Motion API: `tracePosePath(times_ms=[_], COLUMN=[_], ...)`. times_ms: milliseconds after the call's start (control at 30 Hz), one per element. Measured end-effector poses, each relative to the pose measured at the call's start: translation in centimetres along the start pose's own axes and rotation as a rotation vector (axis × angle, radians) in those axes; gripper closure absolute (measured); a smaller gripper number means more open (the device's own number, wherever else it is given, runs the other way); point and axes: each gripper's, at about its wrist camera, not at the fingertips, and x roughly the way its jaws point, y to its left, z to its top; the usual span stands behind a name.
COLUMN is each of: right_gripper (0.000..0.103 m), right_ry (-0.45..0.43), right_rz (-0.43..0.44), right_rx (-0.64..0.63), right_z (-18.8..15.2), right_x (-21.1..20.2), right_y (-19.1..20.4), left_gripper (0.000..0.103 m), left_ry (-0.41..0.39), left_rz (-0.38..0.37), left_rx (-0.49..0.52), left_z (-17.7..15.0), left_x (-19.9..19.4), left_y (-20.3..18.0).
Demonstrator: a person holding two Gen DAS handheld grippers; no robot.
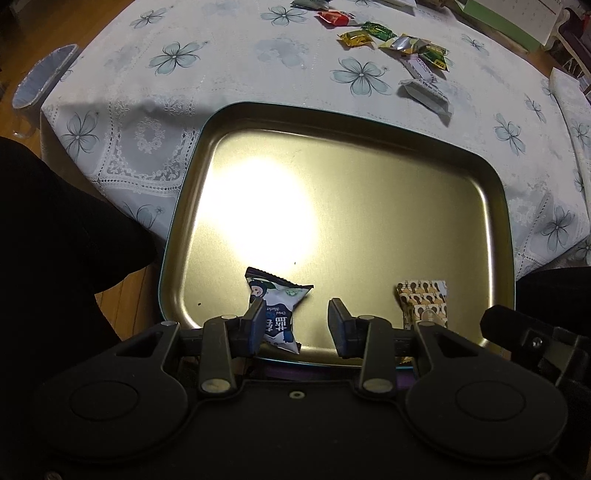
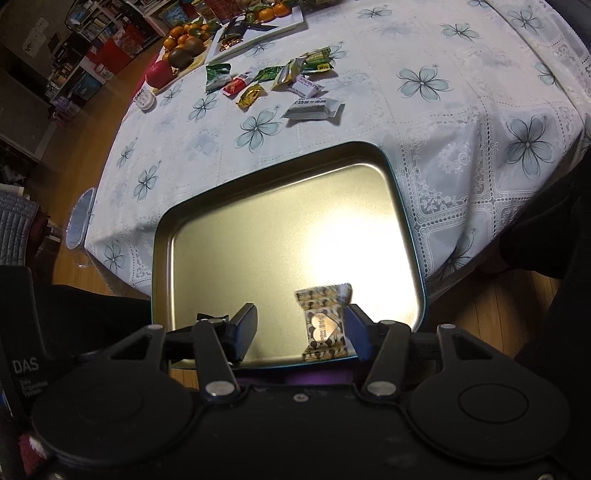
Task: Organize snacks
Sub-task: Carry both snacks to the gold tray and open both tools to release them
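Observation:
A gold metal tray [image 1: 369, 203] with a teal rim lies at the table's near edge, also filling the right wrist view [image 2: 258, 240]. My left gripper [image 1: 297, 321] hangs open over the tray's near side. A blue-and-white snack packet [image 1: 275, 310] rests on the tray between the jaws, leaning on the left finger only. My right gripper [image 2: 300, 328] is open too, with a brown-and-gold patterned packet [image 2: 327, 325] on the tray beside its right finger; the same packet [image 1: 423, 302] shows in the left wrist view. Several loose wrapped snacks [image 1: 399, 44] [image 2: 280, 81] lie on the cloth beyond the tray.
A white floral tablecloth [image 2: 424, 81] covers the table. A fruit plate [image 2: 184, 44], a white tray [image 2: 258, 33] and a small white jar [image 2: 144, 99] stand at the far left. A green box [image 1: 498, 18] sits far right. A person's dark clothing [image 1: 55, 221] flanks the tray.

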Motion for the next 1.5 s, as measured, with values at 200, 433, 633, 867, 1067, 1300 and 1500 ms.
tracePosePath(times_ms=[200,433,633,867,1067,1300,1500], right_gripper=[0.047,0.047,0.047,0.046,0.046,0.046,0.046], right_ry=[0.021,0.051,0.088,0.181,0.234,0.256,0.303], right_rz=[-0.013,-0.035,-0.054,-0.080,-0.091,-0.083,-0.084], right_rx=[-0.016,-0.039,-0.063,-0.068,-0.048,-0.064,-0.088], right_z=[-0.1,-0.2,-0.1,0.6,1.6,2.2,2.6], right_x=[0.6,1.2,1.8,3.2,3.8,4.2,5.0], right_y=[0.1,0.4,0.8,0.8,0.6,0.9,1.2], left_gripper=[0.057,0.057,0.057,0.057,0.057,0.057,0.057], left_ry=[0.007,0.007,0.031,0.072,0.109,0.129,0.117], left_rz=[0.007,0.027,0.021,-0.002,-0.006,0.000,0.001], left_rx=[0.004,0.009,0.011,0.005,0.007,0.021,0.014], left_z=[-0.1,-0.2,-0.1,0.2,0.6,0.8,1.1], left_x=[0.1,0.1,0.4,0.8,1.4,1.6,1.3], left_y=[0.0,0.0,0.0,0.1,0.2,0.0,0.1])
